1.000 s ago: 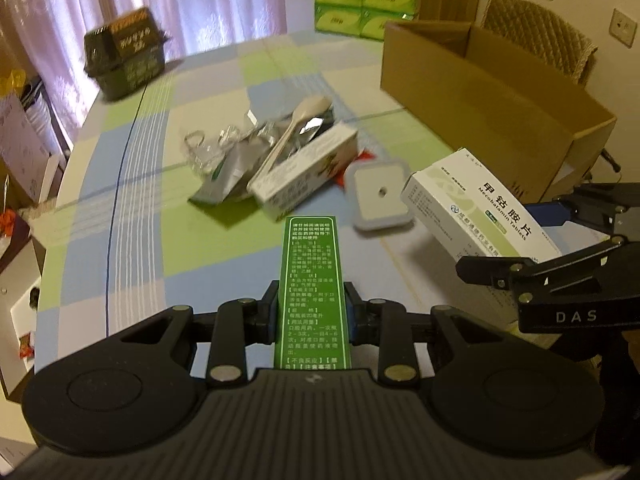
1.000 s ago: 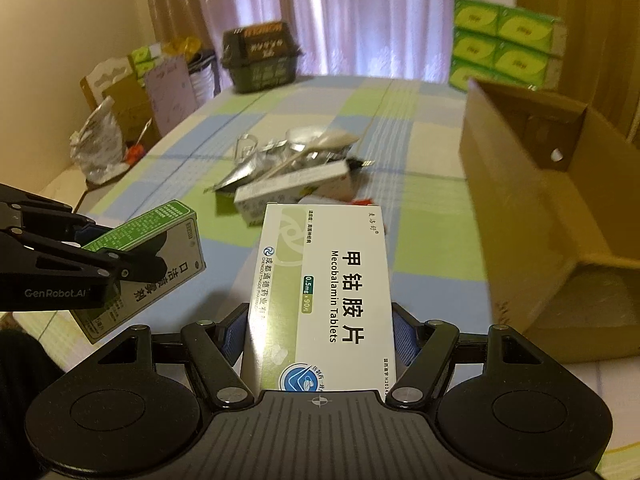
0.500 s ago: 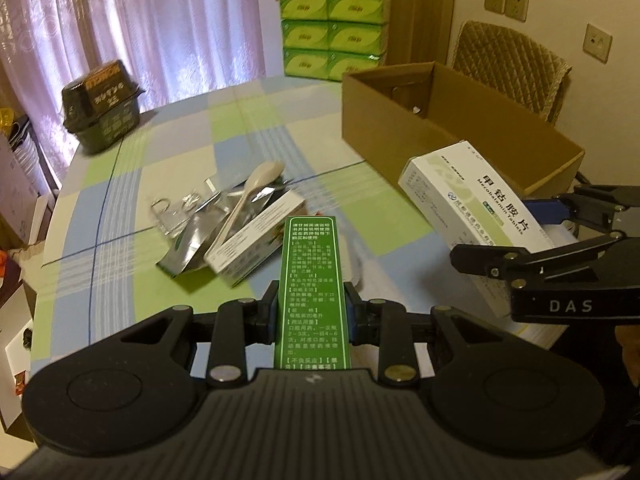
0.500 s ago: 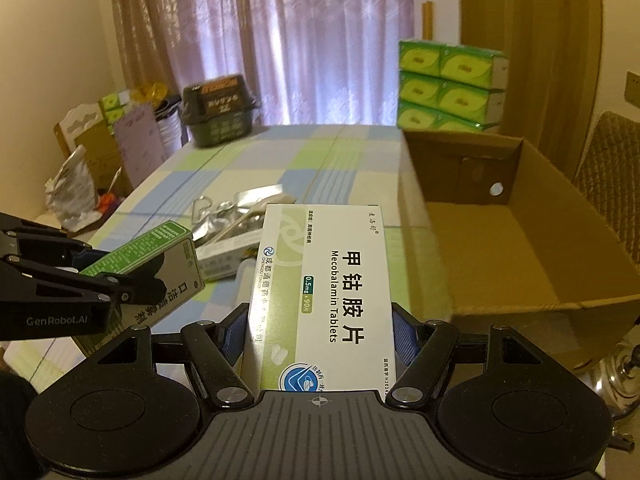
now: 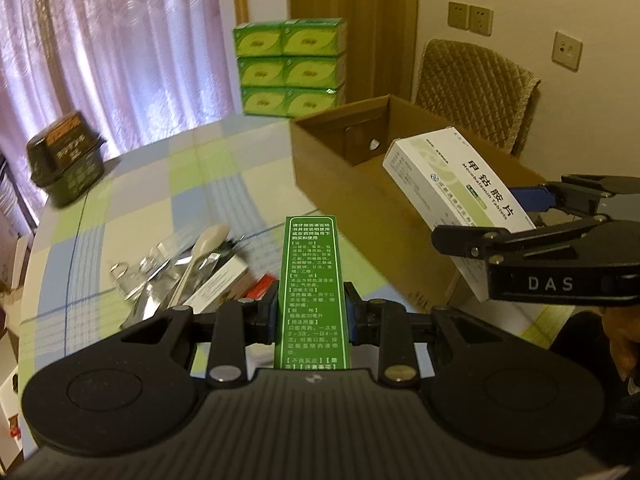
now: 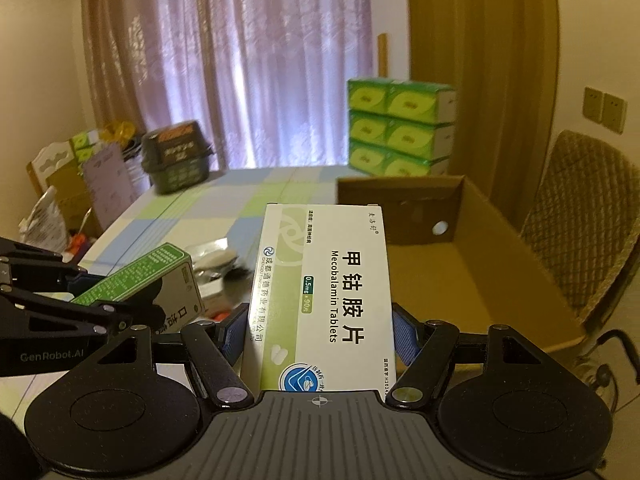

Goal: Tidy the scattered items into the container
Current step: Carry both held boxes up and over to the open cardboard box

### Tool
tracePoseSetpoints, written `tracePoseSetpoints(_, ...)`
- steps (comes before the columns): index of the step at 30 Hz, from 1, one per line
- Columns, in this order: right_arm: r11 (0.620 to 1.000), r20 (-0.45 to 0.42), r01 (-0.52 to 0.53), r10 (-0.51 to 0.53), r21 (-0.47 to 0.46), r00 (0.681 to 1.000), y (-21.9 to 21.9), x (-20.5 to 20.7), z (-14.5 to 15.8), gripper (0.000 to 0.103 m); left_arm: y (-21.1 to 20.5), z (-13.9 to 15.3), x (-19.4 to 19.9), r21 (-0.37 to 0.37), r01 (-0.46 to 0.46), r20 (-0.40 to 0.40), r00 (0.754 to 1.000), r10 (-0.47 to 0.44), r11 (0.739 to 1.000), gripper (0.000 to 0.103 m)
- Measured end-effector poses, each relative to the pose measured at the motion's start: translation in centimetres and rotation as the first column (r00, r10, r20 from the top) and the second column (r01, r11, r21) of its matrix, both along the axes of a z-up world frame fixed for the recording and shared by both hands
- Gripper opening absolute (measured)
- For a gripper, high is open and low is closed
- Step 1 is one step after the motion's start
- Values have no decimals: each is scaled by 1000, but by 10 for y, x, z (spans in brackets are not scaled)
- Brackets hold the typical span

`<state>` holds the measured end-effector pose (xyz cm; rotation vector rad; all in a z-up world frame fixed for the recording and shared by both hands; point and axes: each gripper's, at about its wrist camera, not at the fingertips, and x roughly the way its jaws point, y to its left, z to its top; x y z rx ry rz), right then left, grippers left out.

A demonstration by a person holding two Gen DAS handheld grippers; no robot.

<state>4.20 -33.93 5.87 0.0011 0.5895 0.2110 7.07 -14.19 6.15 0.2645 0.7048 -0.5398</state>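
Two hand-held grippers, left [image 5: 311,314] gripping one green box [image 5: 311,276], right [image 6: 319,330] one white box [image 6: 324,296]

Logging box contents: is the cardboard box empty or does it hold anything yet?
Empty as far as shown: the cardboard box shows bare floor; the white carton hides its near left corner.

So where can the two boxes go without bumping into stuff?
The cardboard box has a bare floor inside, all free. The tablecloth is also bare between the dark basket and the spoon pile. That pile, just ahead of the green box and left of the white box, is crowded.
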Motion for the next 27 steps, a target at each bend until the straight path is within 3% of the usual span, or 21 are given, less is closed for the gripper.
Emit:
tracePoseSetpoints(13,994,16,104,-104,-30,994,-75,49,7,73,-83,20,37,-55,77,38,996,-75,996,25)
tracePoseSetpoints(18,993,-6,117,-117,-34,993,-94,57,-3,73,-108,14,54,-109,78,4,997,-78,991,25)
tracePoseSetpoints(27,992,-45,124,-125,-22,991,-111,69,-23,73,-146,-4,76,-116,84,-48,995,-90,990,25)
